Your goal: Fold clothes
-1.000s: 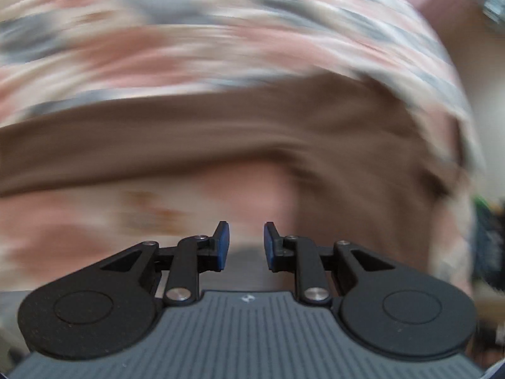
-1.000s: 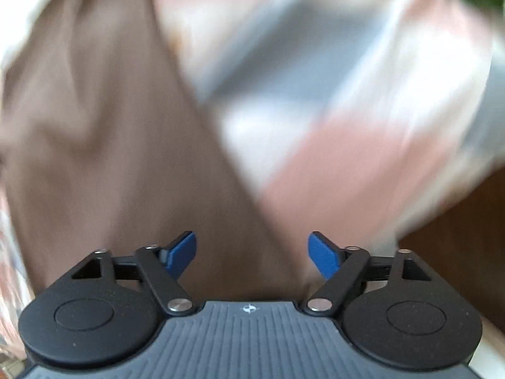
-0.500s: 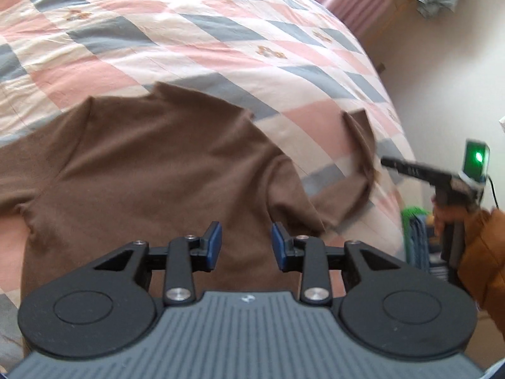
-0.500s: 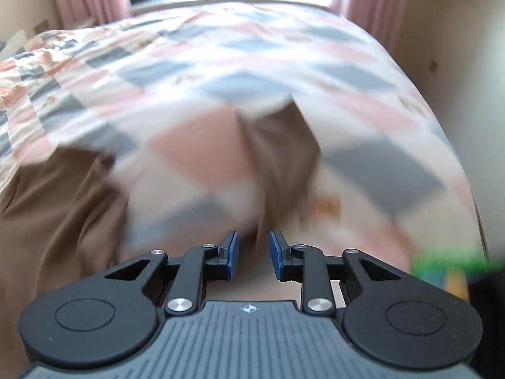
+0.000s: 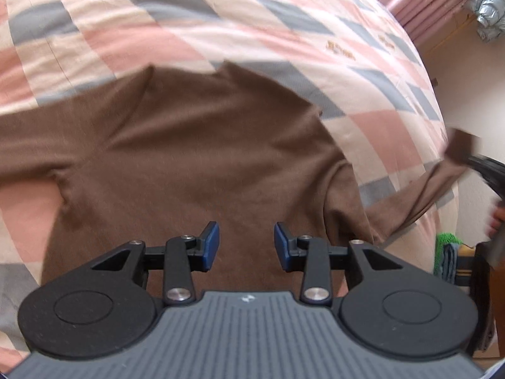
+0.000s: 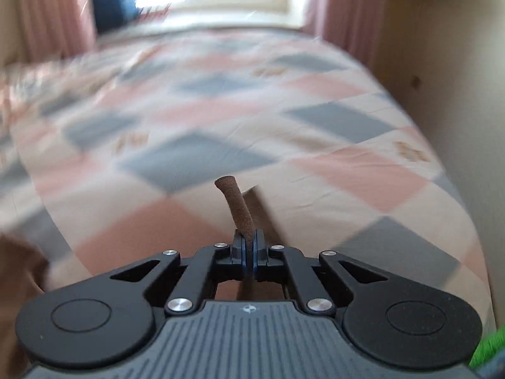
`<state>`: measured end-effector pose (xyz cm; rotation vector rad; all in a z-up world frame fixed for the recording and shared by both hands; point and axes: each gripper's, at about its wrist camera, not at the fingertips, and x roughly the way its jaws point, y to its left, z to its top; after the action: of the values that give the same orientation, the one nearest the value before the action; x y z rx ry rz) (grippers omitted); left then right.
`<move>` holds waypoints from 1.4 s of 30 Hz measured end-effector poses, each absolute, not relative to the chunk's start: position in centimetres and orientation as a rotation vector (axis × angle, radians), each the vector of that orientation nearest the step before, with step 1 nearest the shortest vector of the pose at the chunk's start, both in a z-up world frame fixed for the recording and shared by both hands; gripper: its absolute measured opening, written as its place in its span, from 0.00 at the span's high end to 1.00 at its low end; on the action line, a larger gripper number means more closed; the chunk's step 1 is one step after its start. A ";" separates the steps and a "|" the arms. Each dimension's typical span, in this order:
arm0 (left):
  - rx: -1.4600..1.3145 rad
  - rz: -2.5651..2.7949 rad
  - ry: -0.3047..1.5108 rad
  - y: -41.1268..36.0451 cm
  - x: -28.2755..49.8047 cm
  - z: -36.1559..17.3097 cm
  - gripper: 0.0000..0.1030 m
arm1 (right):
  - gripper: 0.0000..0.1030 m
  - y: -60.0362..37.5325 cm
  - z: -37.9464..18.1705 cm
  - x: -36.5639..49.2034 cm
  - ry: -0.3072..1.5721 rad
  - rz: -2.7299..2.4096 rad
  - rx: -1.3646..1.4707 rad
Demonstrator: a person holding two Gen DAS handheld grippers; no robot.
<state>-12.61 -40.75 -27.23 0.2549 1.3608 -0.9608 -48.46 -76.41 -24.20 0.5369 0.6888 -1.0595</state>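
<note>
Pink-and-grey checked bedspread [image 5: 284,15] carries a brown sweater [image 5: 195,158] spread flat. Left gripper [image 5: 246,246] hovers over its near hem, jaws apart. Right gripper [image 6: 249,252] has its jaws clamped on the sleeve cuff [image 6: 236,205] at the far right.

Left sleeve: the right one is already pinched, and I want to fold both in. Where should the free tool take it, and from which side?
Judging by its pose, near the cuff end. The left sleeve lies flat on the bed, running off frame left, cuff hidden. Bring the left tool, now open over the sweater, from the outer side and pinch the edge.
</note>
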 end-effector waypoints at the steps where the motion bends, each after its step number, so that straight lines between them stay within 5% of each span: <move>1: 0.254 -0.966 1.379 -41.0 -12.8 -27.6 0.68 | 0.98 -75.3 -21.9 -51.0 0.628 -1.099 0.574; 6: 0.274 -1.043 1.433 -43.8 -14.4 -28.5 0.68 | 0.98 -68.7 -15.6 -61.0 0.493 -1.284 0.730; 18: 0.379 -1.181 1.428 -46.7 -18.1 -28.3 0.64 | 0.96 -52.1 -19.5 -67.2 0.522 -1.670 0.816; 20: 0.396 -1.193 1.426 -46.1 -18.5 -28.3 0.64 | 0.86 -49.9 -21.6 -68.5 0.508 -1.749 0.877; 25: 0.415 -1.169 1.432 -43.8 -18.7 -28.0 0.64 | 0.74 -45.3 -28.9 -73.8 0.558 -1.837 1.269; 27: 0.414 -1.149 1.435 -42.6 -18.4 -27.8 0.63 | 0.74 -44.0 -29.7 -76.0 0.442 -1.830 1.386; 28: 0.413 -1.137 1.440 -42.0 -18.3 -27.9 0.63 | 0.68 -43.9 -29.5 -76.7 0.376 -1.799 1.393; 31: 0.407 -1.105 1.452 -40.3 -18.1 -27.9 0.63 | 0.28 -45.3 -29.3 -77.7 0.351 -1.730 1.327; 33: 0.408 -1.089 1.451 -39.3 -18.1 -27.9 0.63 | 0.27 -46.6 -30.5 -78.3 0.350 -1.719 1.343; 36: 0.411 -1.063 1.438 -37.3 -18.0 -27.6 0.63 | 0.37 -47.9 -34.3 -79.3 0.352 -1.679 1.471; 37: 0.411 -1.049 1.430 -36.5 -17.7 -27.5 0.63 | 0.57 -48.1 -35.0 -79.3 0.362 -1.665 1.460; 38: 0.412 -1.036 1.422 -35.6 -17.5 -27.4 0.63 | 0.95 -48.6 -35.2 -79.1 0.395 -1.630 1.429; 42: 0.434 -0.965 1.419 -30.3 -15.5 -27.6 0.63 | 1.00 -49.5 -34.4 -78.9 0.632 -1.701 1.215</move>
<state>-15.53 -30.25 -27.62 0.4345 1.4194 -0.9647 -78.90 -49.49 -34.43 1.2153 0.6322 -1.7009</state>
